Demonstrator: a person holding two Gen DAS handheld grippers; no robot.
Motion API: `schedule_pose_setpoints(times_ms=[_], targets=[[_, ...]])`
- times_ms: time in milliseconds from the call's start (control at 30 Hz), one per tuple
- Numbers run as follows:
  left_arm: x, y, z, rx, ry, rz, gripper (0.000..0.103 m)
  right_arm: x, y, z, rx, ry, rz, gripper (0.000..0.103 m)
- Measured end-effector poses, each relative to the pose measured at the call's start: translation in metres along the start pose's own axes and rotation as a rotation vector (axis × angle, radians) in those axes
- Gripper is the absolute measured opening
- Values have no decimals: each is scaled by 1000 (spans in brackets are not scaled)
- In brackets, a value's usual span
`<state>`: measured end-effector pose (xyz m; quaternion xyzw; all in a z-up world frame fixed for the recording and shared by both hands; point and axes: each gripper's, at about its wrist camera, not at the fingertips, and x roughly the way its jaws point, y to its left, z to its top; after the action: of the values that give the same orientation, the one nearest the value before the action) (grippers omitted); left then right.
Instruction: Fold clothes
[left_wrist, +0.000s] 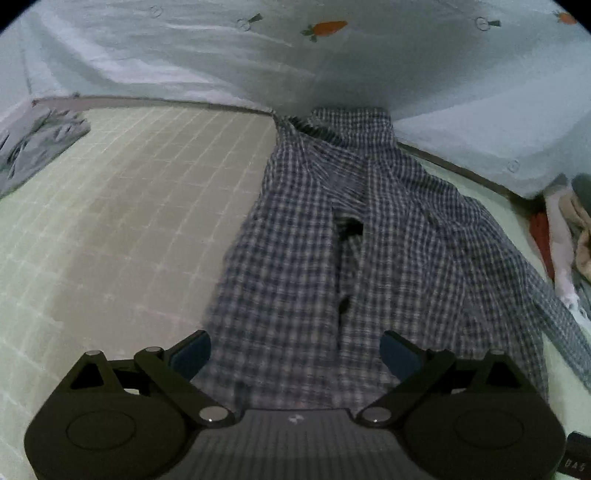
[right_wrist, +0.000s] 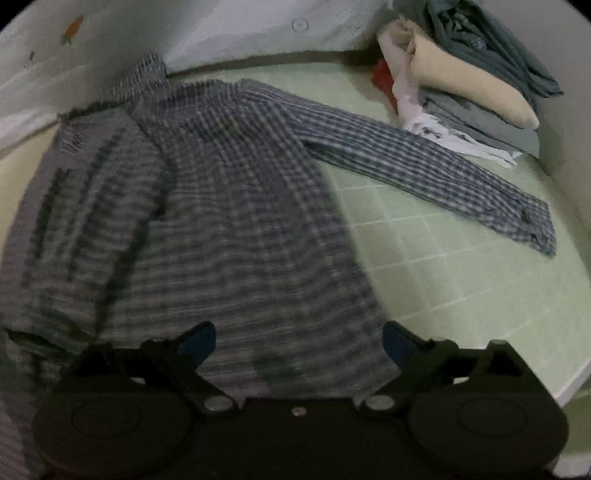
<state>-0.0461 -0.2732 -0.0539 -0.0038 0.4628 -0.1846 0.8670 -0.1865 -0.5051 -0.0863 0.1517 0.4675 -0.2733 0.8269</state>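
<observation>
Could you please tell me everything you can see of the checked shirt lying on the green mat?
The checked shirt is a long-sleeved woven garment in dark blue and white checks. It lies spread on the green gridded mat, collar towards the carrot-print bedding. Its front placket gapes slightly in the left wrist view. One sleeve stretches flat towards the pile of clothes, its buttoned cuff on the mat. Neither open gripper holds it.
</observation>
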Motion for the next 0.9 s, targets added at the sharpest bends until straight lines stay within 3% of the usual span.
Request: schedule_pose_setpoints(times_ms=[133, 300, 367, 533, 600, 767, 900], targets=[[4, -20, -5, 4, 32, -3, 94, 9, -30, 10, 15, 28, 38, 101], [14, -34, -16, -9, 90, 33, 74, 18, -42, 11, -6, 46, 44, 101], [16, -35, -21, -23, 100, 35, 61, 23, -45, 9, -2, 54, 45, 101], [20, -40, -26, 0, 123, 43, 15, 29, -54, 9, 37, 71, 51, 101], [18, -38, -25, 8, 117, 18, 5, 29, -53, 8, 46, 68, 47, 101], [-1, -32, -19, 26, 80, -79, 3, 26, -46, 6, 63, 66, 35, 101], [-27, -21, -17, -25, 61, -189, 3, 20, -35, 2, 76, 59, 32, 101]])
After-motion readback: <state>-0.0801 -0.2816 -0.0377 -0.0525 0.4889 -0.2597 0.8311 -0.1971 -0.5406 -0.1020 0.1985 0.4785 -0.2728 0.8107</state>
